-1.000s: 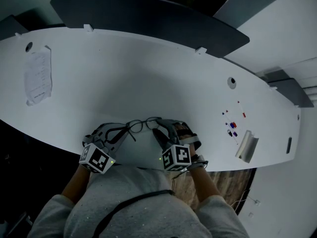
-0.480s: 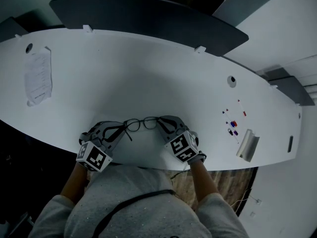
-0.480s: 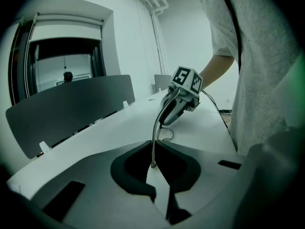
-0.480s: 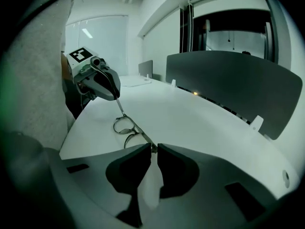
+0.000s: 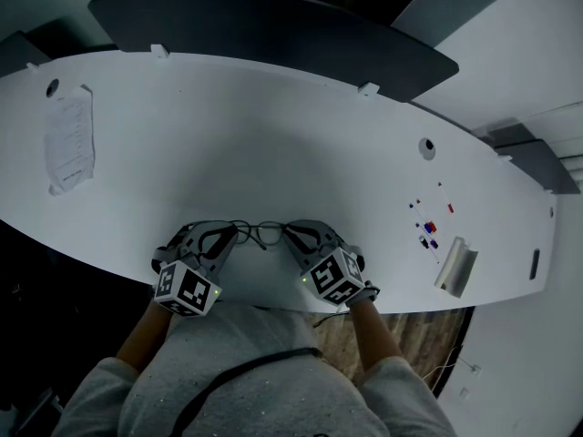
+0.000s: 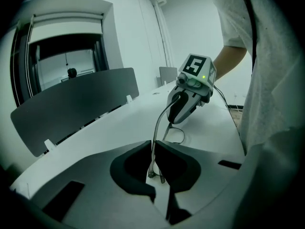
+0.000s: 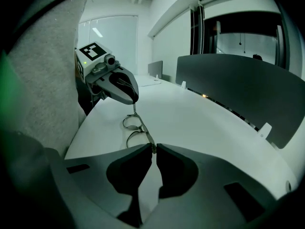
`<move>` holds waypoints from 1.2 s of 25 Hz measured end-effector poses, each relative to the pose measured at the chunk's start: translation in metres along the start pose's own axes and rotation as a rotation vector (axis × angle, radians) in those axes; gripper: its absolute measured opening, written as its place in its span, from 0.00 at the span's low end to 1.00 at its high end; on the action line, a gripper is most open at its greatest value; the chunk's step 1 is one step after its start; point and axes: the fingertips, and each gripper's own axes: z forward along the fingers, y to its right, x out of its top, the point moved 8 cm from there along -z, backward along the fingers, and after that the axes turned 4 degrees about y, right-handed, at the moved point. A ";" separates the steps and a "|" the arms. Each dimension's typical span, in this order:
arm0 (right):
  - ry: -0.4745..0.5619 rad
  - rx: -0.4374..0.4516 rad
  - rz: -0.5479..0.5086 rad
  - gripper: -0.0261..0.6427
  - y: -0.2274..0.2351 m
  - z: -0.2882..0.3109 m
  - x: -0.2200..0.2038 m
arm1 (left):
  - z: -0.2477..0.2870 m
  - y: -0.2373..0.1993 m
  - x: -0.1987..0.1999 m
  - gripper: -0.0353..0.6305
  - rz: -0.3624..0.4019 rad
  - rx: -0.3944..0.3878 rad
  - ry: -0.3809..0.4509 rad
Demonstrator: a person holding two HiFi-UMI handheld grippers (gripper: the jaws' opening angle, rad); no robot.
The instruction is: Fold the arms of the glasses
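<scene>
Thin dark wire-rimmed glasses (image 5: pixel 260 233) are held just above the white table (image 5: pixel 273 144), near its front edge, between my two grippers. My left gripper (image 5: pixel 228 235) is shut on one arm of the glasses (image 6: pixel 157 123), which runs up out of its jaws (image 6: pixel 153 144). My right gripper (image 5: pixel 290 230) is closing its jaws on the other end of the frame (image 7: pixel 138 132), and the wire sits pinched at the tips (image 7: pixel 155 148). Both lenses show in the right gripper view. Each gripper sees the other across the glasses: the right gripper (image 6: pixel 183 106) and the left gripper (image 7: pixel 121 87).
A printed sheet (image 5: pixel 70 139) lies at the table's far left. Small coloured bits (image 5: pixel 426 230) and a metallic piece (image 5: pixel 454 267) lie at the right. A dark divider panel (image 5: pixel 273 35) lines the far edge. My torso is close behind the front edge.
The right gripper has rolled and its jaws have gone from wide apart to closed on the glasses' right end. The glasses shifted slightly; the left gripper stayed shut on its arm.
</scene>
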 end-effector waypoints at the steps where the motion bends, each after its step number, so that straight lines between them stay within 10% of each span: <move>1: 0.003 0.006 -0.004 0.11 -0.001 0.000 -0.001 | 0.002 0.001 0.001 0.10 0.008 0.004 -0.012; 17: 0.022 0.044 -0.022 0.10 -0.013 -0.004 -0.010 | 0.040 0.034 0.014 0.10 0.566 -0.054 -0.328; 30: 0.013 -0.015 -0.011 0.11 -0.015 -0.014 -0.012 | 0.047 0.040 0.011 0.10 0.661 -0.043 -0.382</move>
